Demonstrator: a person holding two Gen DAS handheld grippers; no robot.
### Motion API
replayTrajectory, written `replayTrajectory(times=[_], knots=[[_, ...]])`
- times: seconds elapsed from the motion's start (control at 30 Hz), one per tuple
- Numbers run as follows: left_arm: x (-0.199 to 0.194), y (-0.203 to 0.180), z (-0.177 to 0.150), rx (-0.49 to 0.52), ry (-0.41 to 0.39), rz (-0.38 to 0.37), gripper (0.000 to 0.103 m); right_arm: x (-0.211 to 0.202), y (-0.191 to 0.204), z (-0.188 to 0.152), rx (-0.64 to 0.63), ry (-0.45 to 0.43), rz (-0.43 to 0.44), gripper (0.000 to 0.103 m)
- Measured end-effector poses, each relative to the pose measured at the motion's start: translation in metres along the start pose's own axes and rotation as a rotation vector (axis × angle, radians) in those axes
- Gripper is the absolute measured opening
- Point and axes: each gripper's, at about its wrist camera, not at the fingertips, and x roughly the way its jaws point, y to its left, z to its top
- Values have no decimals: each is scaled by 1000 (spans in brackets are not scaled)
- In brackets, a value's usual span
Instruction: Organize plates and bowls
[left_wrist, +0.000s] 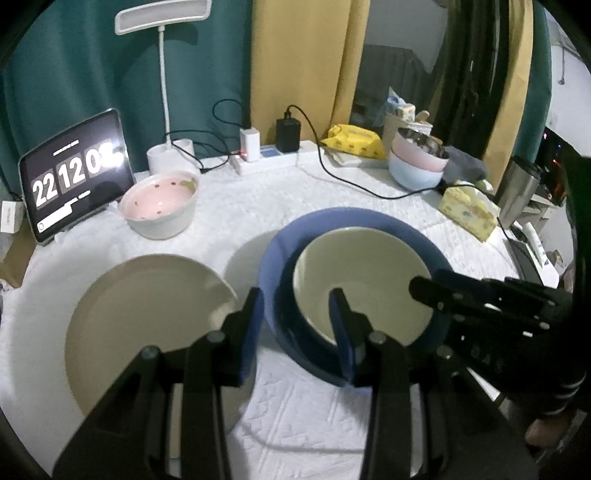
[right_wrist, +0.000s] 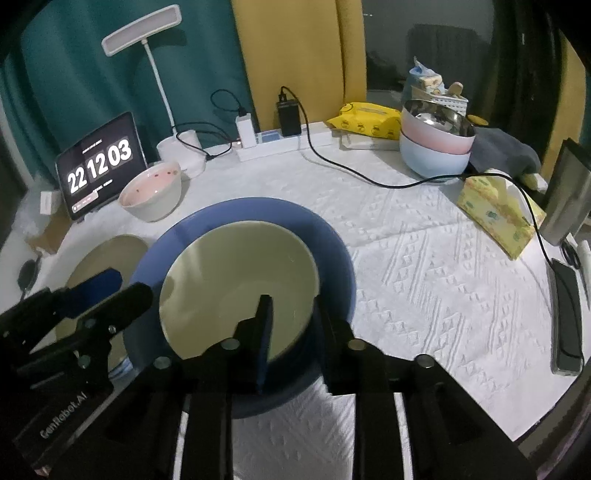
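Note:
A cream bowl (left_wrist: 364, 280) sits inside a larger blue bowl (left_wrist: 273, 258), tilted above the white tablecloth. My left gripper (left_wrist: 299, 314) straddles the left rims of both bowls, one finger outside, one inside. My right gripper (right_wrist: 293, 325) straddles their right rims the same way; the bowls also show in the right wrist view, cream (right_wrist: 236, 280) and blue (right_wrist: 332, 243). Whether the pads press the rims is unclear. A beige plate (left_wrist: 147, 317) lies flat to the left. A pink-lined bowl (left_wrist: 159, 210) stands behind it.
Stacked pink and pale blue bowls (right_wrist: 436, 144) with a metal bowl on top stand at the back right. A tablet clock (left_wrist: 74, 177), lamp base (left_wrist: 170, 155), power strip (left_wrist: 273, 158), yellow wipes pack (left_wrist: 354, 140), tissue box (right_wrist: 498, 214) and a cable (right_wrist: 369, 177) ring the table.

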Motion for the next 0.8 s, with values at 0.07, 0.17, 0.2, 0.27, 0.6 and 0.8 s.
replayTrajectory(times=[0.07, 0.17, 0.2, 0.27, 0.6, 0.8], knots=[[-1, 3, 1, -7, -1, 0, 38, -2, 1, 1, 3, 2, 6, 28], [-4, 6, 3, -11, -7, -2, 38, -8, 5, 3, 0, -10, -4, 29], [-5, 7, 3, -10, -8, -3, 38, -10, 6, 5, 1, -16, -4, 29], [-6, 10, 5, -12, -11, -6, 38, -14, 8, 7, 2, -26, -6, 29], [-15, 29, 15, -36, -43, -6, 42, -23, 27, 22, -23, -54, 6, 29], [-16, 41, 21, -52, -49, -4, 43, -21, 37, 31, -39, -55, 12, 29]])
